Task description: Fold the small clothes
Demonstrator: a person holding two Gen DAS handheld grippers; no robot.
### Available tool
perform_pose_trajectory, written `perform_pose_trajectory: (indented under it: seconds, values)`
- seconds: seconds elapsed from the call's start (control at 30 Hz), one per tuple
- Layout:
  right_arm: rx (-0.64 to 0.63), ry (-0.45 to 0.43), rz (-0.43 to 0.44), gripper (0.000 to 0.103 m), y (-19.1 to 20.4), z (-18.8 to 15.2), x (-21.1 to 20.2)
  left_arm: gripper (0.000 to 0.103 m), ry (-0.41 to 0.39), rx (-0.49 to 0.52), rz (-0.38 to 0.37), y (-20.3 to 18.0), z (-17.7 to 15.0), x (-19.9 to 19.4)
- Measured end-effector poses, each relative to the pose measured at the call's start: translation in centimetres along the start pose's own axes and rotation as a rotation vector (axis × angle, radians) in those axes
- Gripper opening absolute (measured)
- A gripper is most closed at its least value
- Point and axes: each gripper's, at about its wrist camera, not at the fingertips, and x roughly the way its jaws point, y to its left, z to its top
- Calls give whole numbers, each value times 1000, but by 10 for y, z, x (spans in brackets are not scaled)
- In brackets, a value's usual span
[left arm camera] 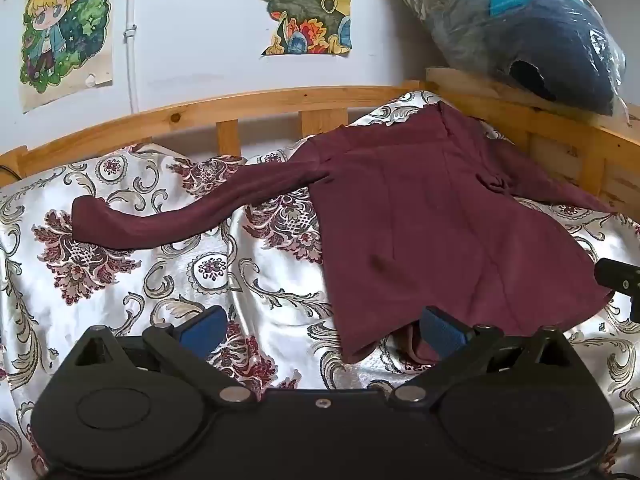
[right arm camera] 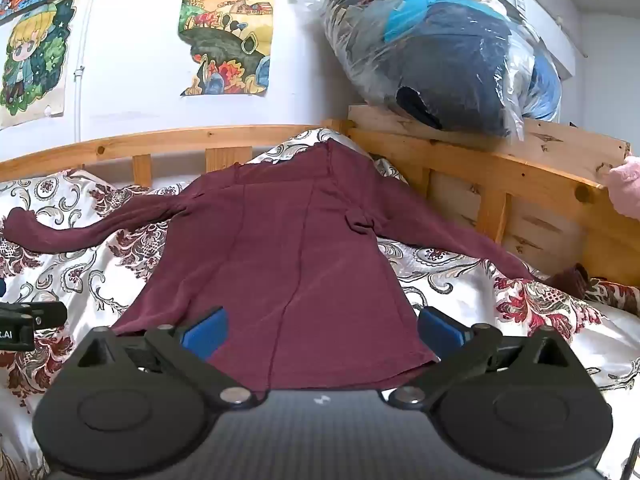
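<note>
Patterned bedspread [left arm camera: 120,280], maroon top [right arm camera: 280,248] spread flat (sleeves out), left gripper [left arm camera: 320,326] and right gripper [right arm camera: 322,330] fingers wide apart, empty.

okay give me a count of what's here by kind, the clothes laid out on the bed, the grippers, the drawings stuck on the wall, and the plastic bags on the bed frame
Maroon long-sleeved top spread on the bed: 1
Grippers: 2, left gripper, right gripper
Wall drawings in the left wrist view: 2, blond character drawing, landscape drawing
Clear plastic bag of dark items: 1
Total: 6
</note>
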Motion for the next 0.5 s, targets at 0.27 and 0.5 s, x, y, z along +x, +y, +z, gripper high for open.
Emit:
perform_pose_trajectory:
  seconds: [0.27,0.5]
  values:
    - [-3,2,3,103,1,1,0,102,0,11,-4,-1,2,3]
    - [-4,2,2,103,2,1,0,102,-2,14,-1,-3,1,3]
